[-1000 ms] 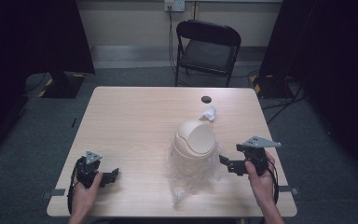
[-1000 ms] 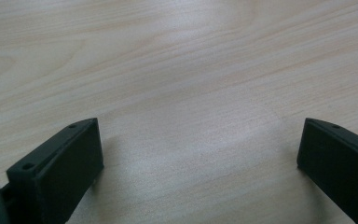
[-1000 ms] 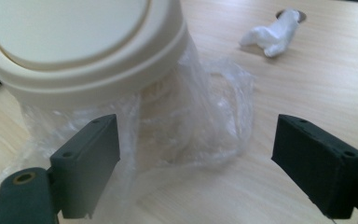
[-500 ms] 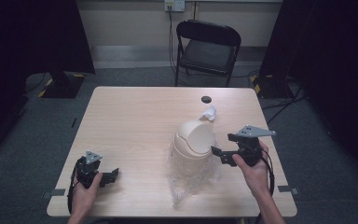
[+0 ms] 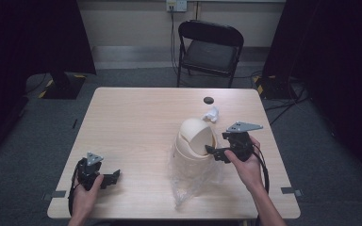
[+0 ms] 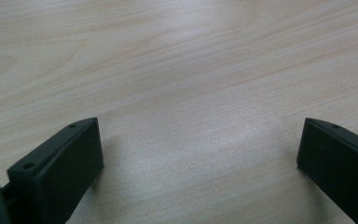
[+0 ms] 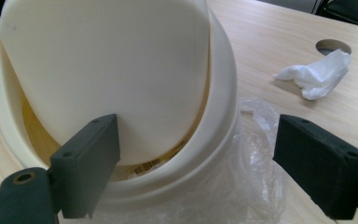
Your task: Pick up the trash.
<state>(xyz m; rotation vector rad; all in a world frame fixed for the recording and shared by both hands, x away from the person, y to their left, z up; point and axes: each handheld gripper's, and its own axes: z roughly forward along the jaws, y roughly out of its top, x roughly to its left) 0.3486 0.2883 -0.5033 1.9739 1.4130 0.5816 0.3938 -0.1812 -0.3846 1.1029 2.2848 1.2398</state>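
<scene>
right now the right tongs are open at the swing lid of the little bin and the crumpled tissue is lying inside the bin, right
Not quite. The right tongs are open at the swing lid of the bin, but the crumpled tissue lies on the table beyond the bin, near the round hole, not inside it. The high view and the right gripper view show this.

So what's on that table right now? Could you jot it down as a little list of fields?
surface: wooden table
main item: cream swing-lid bin, upright, with a clear plastic bag around its base
right gripper: open, one jaw on the bin's swing lid, the other outside the rim
left gripper: open, over bare tabletop
other items: crumpled white tissue beyond the bin, beside a round hole in the table
</scene>
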